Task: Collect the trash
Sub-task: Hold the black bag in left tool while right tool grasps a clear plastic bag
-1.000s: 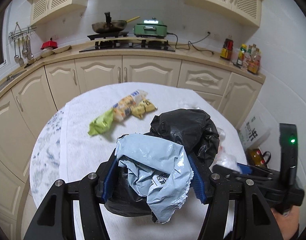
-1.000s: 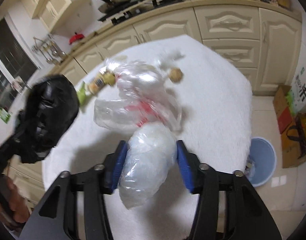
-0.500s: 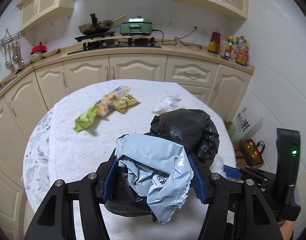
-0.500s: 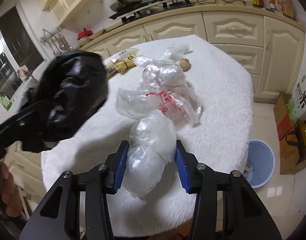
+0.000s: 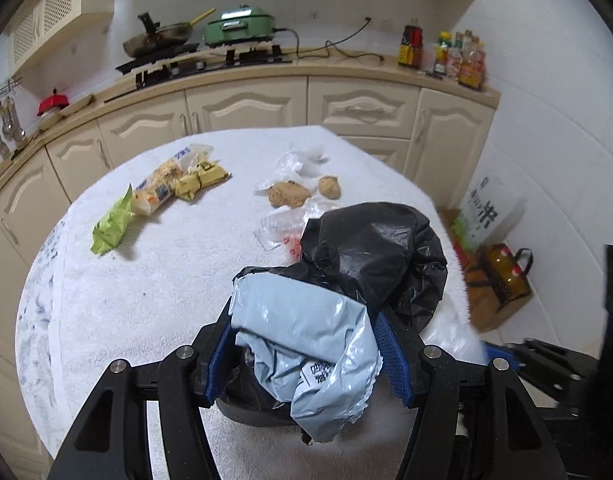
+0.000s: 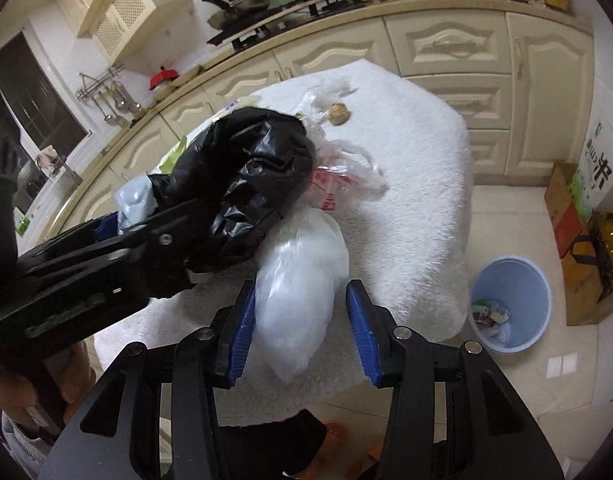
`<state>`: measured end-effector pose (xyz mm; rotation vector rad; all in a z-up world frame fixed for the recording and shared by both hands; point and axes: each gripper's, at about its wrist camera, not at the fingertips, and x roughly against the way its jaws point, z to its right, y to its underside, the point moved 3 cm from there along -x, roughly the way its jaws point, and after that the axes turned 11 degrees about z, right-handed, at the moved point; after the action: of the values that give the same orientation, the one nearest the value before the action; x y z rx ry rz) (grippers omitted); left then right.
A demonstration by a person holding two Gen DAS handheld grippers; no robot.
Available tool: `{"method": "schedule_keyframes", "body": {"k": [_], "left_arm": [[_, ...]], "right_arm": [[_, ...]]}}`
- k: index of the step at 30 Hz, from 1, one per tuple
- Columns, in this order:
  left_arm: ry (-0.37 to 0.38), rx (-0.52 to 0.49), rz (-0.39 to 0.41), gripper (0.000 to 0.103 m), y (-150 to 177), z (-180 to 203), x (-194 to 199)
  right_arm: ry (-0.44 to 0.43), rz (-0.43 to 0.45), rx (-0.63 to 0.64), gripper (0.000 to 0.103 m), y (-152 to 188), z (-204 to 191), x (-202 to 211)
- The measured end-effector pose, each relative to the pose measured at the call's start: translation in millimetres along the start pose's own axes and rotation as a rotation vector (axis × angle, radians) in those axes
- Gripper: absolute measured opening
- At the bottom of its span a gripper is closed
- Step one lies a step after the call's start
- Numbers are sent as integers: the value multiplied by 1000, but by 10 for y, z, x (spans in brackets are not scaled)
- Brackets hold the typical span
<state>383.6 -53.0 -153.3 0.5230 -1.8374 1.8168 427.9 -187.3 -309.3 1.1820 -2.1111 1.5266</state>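
My left gripper [image 5: 306, 320] is shut on a bundle: a black trash bag [image 5: 378, 252] with a pale blue-grey plastic mailer [image 5: 306, 344] bunched at its mouth. It hangs over the right part of the white-clothed table [image 5: 146, 300]. My right gripper [image 6: 300, 292] is shut on a crumpled white plastic bag [image 6: 302, 264] at the table's near edge. The black bag [image 6: 246, 168] hangs just left of the white one and touches it. In the right wrist view the left gripper [image 6: 106, 240] reaches in from the left, with a hand below it.
Loose on the table lie a green wrapper [image 5: 110, 224], yellow snack packs [image 5: 174, 184], a clear bag with red print [image 5: 282, 232] and two brown lumps [image 5: 286, 194]. A blue bin [image 6: 510, 304] holding some trash stands on the floor right of the table, near boxes [image 6: 566, 216].
My left gripper carried the black bag bundle to the right, up against the white bag. My right gripper's jaws narrowed on the white bag and drew it toward the table's near edge.
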Motion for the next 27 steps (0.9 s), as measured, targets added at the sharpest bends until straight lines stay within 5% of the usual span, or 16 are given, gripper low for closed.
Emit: {"method": "schedule_keyframes", "body": {"k": [3,7,11,13,14,16,17,27], "left_arm": [[-9,-10,-3,59,0,46,-50],[-12,-12,-3,59,21,105,-91],[-17,-17,-3,59,19,73,-110],[-2,-3,-9,59,16,7,-117],[-2,-5,-10,59,12,1,-120],[-11,-15,-10,59,9,27,-124],[-15,-18,-8,59,9,34,-128],[-24,-13,-11,59,-6,8,-186]], "right_arm": [[-7,45,-15,30,-15,59,108],[-16,51,-47,33,-40,164,93],[4,59,-49,70,-107,204,-9],[7,79,-42,71,-176,196,-35],[9,85,-37,68,-208,210,-42],[-6,93,-40,41,-254,233,-56],[-30,73,-47,37,-255,239,-77],[-32,75,-23,34,-123,353,231]]}}
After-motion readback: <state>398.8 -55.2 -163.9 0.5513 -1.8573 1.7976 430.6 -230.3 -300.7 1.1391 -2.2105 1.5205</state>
